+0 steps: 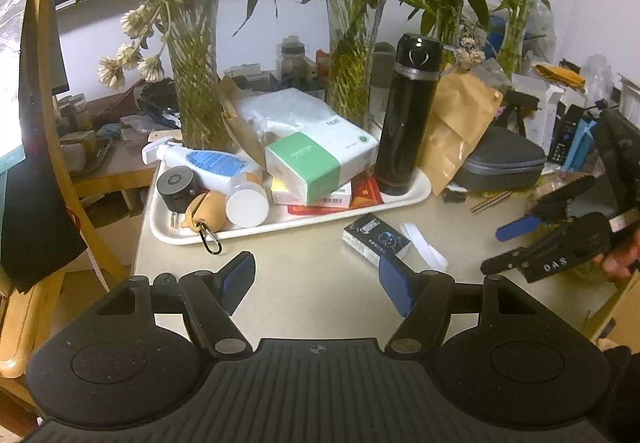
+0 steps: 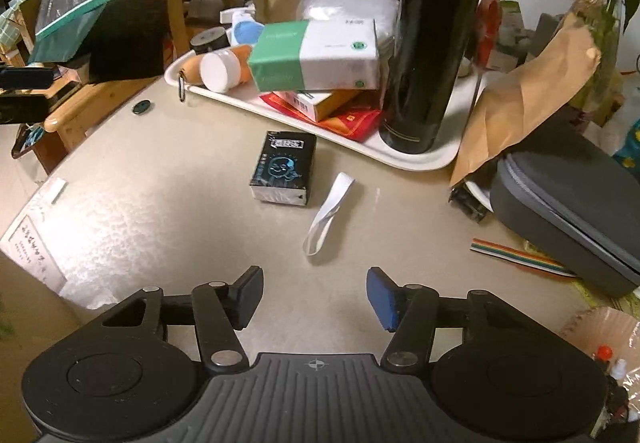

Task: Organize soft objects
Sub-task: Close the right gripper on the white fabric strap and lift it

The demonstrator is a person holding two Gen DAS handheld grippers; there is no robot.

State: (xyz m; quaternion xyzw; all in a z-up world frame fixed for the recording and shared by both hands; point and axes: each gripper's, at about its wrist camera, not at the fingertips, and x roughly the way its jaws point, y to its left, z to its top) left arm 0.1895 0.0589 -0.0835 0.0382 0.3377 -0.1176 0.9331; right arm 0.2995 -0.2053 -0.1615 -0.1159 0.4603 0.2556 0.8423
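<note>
Two soft things lie loose on the desk (image 2: 160, 203): a black tissue pack (image 2: 285, 168) and, just beside it, a white band (image 2: 329, 212). Both hand-held grippers, left (image 1: 316, 283) and right (image 2: 315, 297), stand empty, jaws apart. Best to centre the right over the band and pinch it low.

The counter (image 2: 160, 203) looks smooth with a dull sheen. The black flask (image 2: 432, 43) is glossy, the white tray (image 1: 280, 223) smooth plastic, the brown bag (image 2: 528, 99) creased paper, the tissue pack (image 2: 284, 167) shiny film.
</note>
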